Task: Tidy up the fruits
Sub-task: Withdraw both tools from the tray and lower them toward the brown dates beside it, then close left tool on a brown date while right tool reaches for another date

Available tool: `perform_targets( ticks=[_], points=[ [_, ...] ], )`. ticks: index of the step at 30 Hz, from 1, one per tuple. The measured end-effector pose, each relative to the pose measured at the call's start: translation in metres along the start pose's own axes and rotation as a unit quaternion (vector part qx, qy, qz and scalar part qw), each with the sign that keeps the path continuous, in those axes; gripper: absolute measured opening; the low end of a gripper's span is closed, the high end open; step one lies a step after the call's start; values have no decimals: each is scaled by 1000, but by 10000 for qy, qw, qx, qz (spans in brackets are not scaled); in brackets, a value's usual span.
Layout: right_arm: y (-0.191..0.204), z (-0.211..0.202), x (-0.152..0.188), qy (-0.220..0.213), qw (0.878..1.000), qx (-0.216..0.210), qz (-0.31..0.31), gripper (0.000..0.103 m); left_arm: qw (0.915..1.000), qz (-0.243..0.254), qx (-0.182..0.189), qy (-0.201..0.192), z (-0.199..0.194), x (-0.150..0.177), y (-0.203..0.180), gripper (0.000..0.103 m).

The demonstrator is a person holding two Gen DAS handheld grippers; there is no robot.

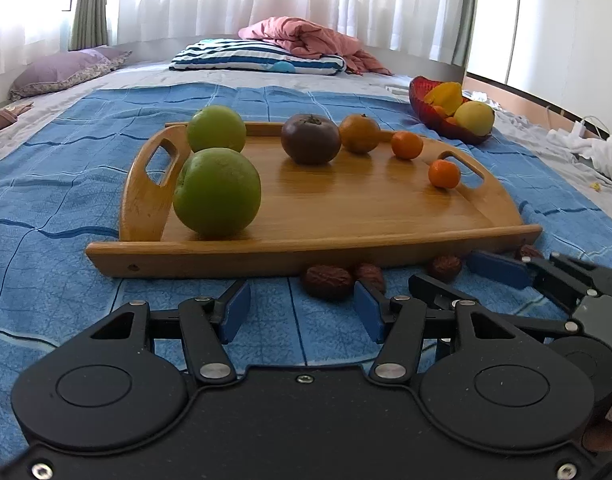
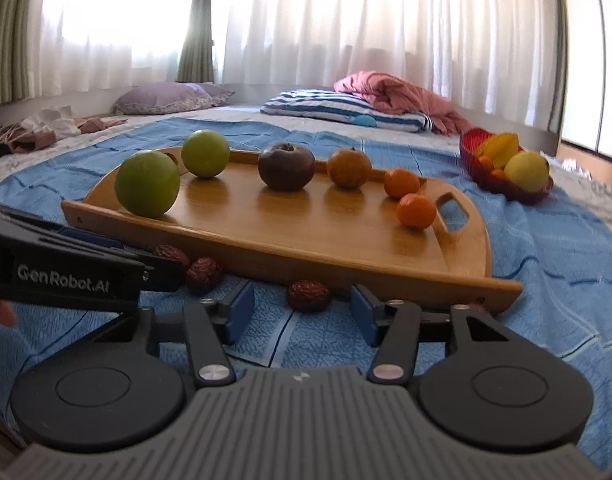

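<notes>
Both jaws stand spread, pinching nothing: the left gripper (image 1: 302, 312) and right gripper (image 2: 302, 314) hover over the blue blanket (image 1: 46, 200) just before the wooden tray (image 1: 346, 204). Dried red dates (image 2: 308, 295) lie between tray and grippers. Green apples (image 1: 217, 193), a dark persimmon (image 1: 311, 139) and mandarins (image 1: 444, 174) sit on the tray.

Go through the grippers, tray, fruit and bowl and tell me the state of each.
Left gripper: open, nothing between the pads.
Right gripper: open, nothing gripped.
Tray: flat on the blanket, holding six fruits.
Dates: loose on the blanket, outside the tray.
Red bowl: upright, filled with fruit.
</notes>
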State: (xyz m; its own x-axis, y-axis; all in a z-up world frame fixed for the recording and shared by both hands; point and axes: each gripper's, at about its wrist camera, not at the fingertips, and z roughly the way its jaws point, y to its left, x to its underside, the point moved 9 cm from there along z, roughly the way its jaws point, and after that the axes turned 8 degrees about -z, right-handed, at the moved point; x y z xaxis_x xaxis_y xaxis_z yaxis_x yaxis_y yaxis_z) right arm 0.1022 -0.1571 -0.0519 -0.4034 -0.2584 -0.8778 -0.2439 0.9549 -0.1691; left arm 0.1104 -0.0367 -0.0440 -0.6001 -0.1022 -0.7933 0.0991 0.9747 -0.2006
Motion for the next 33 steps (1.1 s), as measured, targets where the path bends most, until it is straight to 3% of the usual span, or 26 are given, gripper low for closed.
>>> perform_targets(
  ticks=[10,12,17,22,33],
  points=[
    [1,3,4,-87,9996,120,240,51,9998,-170,-94,-84,10,0,-1,53],
    [3,2,3,-121,9996,145,210,50,9998,-157,-69,-74,10,0,-2,49],
    [1,1,4,-175,9991,147,345,44,9999,-103,-104,-77,8,1,-1,24],
    [-4,2,5,-111,9984,203,509,29,9995,111,-234,-158,6,2,-5,23],
    [-10,-14,-9,-342,9964,320,708,28,9988,172,-204,-417,-14,-15,-12,23]
  ],
)
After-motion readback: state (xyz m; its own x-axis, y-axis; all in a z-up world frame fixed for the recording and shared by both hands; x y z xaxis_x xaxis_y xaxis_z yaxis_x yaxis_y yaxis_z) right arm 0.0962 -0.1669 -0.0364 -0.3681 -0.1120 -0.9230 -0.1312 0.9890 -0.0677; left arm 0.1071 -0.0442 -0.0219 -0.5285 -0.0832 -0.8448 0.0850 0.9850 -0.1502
